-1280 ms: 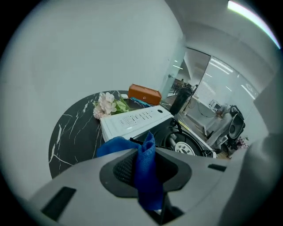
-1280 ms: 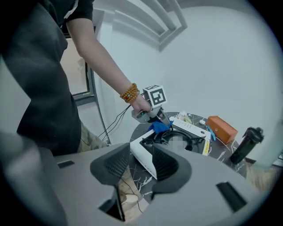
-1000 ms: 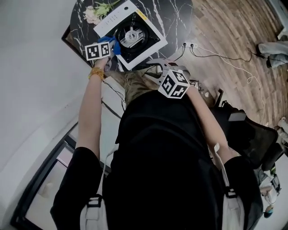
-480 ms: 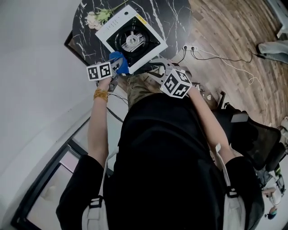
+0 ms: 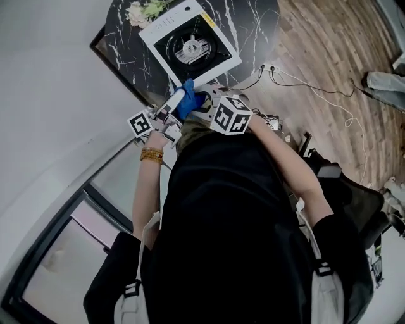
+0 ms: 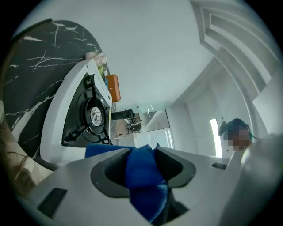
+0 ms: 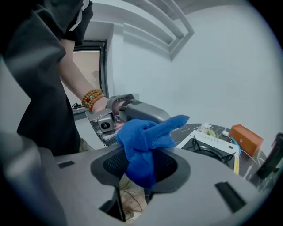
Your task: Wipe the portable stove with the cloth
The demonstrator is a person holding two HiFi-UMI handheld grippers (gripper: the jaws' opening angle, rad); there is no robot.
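Note:
The white portable stove (image 5: 190, 47) with its black burner sits on the dark marble table (image 5: 253, 31). Off the table's near edge, in front of the person's body, the blue cloth (image 5: 188, 101) hangs between both grippers. My left gripper (image 5: 179, 100) points level with the bunched cloth (image 6: 141, 176) between its pads, and its jaws are opening. My right gripper (image 7: 140, 165) faces it; the cloth (image 7: 146, 141) drapes down between its jaws, which stand apart. The stove (image 6: 84, 114) shows tilted beyond my left jaws.
Pale flowers (image 5: 142, 9) lie at the table's far corner, and an orange box (image 7: 246, 137) stands beside the stove (image 7: 208, 148). Cables (image 5: 304, 79) trail over the wooden floor. A black chair (image 5: 354, 190) stands at the right, a white wall to the left.
My left gripper has drawn the cloth back off the stove's near corner, past the table edge, rolling as it came. The right gripper has shifted left to meet it around the cloth.

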